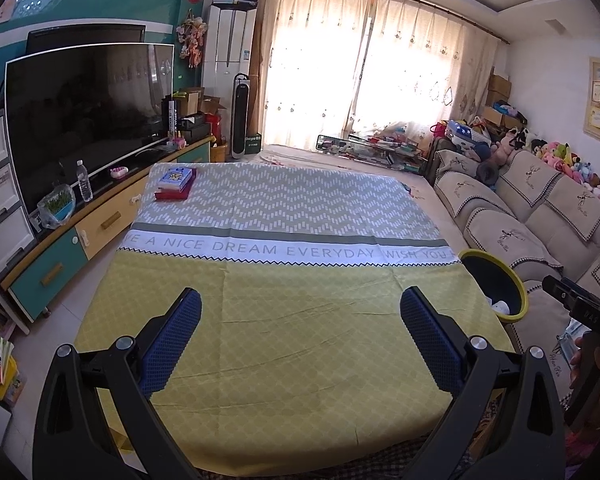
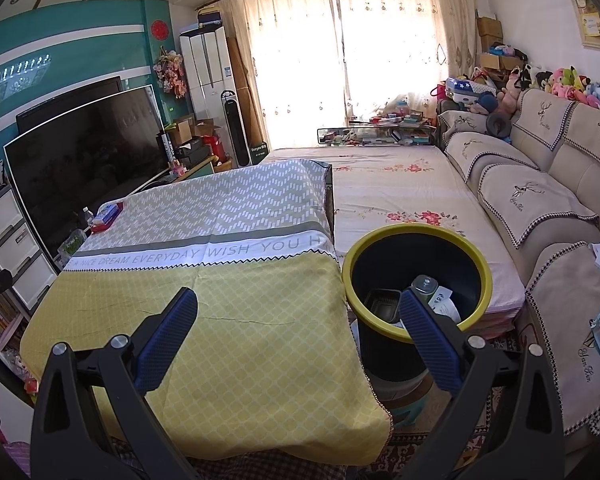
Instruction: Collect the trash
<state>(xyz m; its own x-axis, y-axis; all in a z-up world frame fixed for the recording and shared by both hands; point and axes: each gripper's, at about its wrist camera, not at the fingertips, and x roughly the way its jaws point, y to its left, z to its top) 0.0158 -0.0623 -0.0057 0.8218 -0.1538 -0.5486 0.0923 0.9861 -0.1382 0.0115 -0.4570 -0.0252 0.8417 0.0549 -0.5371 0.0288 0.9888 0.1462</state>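
Sunlit curtains and a dark television back the left wrist view, where a cloth-covered worktop (image 1: 284, 320) spreads yellow and grey below the left claw (image 1: 300, 336). That claw is released, its blue pads wide apart with nothing between them. No loose trash shows on the cloth; the only things on it are a red box with a blue one stacked on it (image 1: 175, 186), at the far left corner, well apart from the claw. A yellow-rimmed bin (image 1: 496, 288) stands off the worktop's right edge, with the right claw (image 1: 572, 300) just beyond it; from here I cannot tell how its fingers stand.

From the right wrist view, the right claw (image 2: 296, 340) is likewise released and empty, hanging over the worktop's near right corner. The bin (image 2: 416, 280) sits just beside that corner, between worktop and sofa (image 2: 540, 200), and the claw's right finger overlaps its rim in the picture. Inside lie the collected trash: a black tray (image 2: 382, 302), a bottle (image 2: 424, 285) and white paper (image 2: 446, 304). The right hand is plainly the nearer to the bin. Collection looks nearly or wholly done, unless the far boxes count.
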